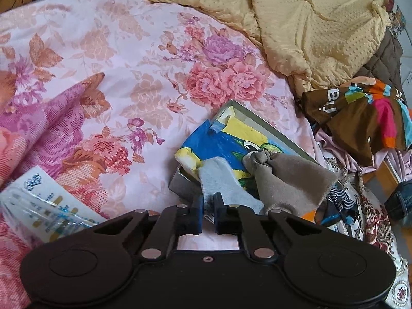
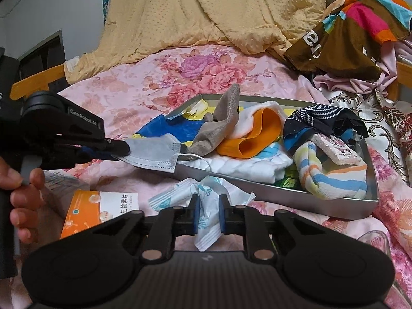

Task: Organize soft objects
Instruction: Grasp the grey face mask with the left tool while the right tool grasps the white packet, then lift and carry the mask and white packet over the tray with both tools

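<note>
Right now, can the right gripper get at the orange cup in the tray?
Probably not yet: the right gripper is shut on a crumpled wrapper; the orange cup lies exposed in the tray ahead.

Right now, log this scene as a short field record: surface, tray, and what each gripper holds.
surface: bed with pink floral sheet
tray: metal tray on the bed, holding socks and small cloths
left gripper: shut on grey face mask, at the tray's left end
right gripper: closed on white wrapper, in front of the tray
nearby: orange box
</note>
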A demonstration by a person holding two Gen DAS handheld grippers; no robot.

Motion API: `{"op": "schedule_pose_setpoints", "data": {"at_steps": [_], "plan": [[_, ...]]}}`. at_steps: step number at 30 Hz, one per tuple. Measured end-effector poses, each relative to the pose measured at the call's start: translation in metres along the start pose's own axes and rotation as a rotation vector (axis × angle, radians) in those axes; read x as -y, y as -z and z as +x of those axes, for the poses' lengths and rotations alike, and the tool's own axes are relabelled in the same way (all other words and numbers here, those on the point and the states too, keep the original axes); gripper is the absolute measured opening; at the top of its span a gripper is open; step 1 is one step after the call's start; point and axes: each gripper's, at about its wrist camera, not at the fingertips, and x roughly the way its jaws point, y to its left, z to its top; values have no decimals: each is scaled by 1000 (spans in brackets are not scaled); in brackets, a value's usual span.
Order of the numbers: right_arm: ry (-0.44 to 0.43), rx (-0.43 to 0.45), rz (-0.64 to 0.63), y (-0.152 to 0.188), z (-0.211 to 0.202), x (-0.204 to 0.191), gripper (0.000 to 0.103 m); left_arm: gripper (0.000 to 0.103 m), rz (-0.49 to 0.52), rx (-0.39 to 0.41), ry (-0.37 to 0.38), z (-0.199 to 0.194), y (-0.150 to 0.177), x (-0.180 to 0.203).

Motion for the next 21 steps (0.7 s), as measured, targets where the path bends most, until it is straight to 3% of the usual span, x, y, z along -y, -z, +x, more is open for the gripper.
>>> {"op": "schedule_pose_setpoints", "data": {"at_steps": [5,10,21], "plan": [[-6,9,21,-1,-5,3,16,5,74,7,-27,-12,-6,14],[-14,96,14,-6,-20,3,15,4,135,42,-38,-21,-21,32],[5,233,9,-24,-36,11,11,4,255,106,26,-11,-43,71]]}}
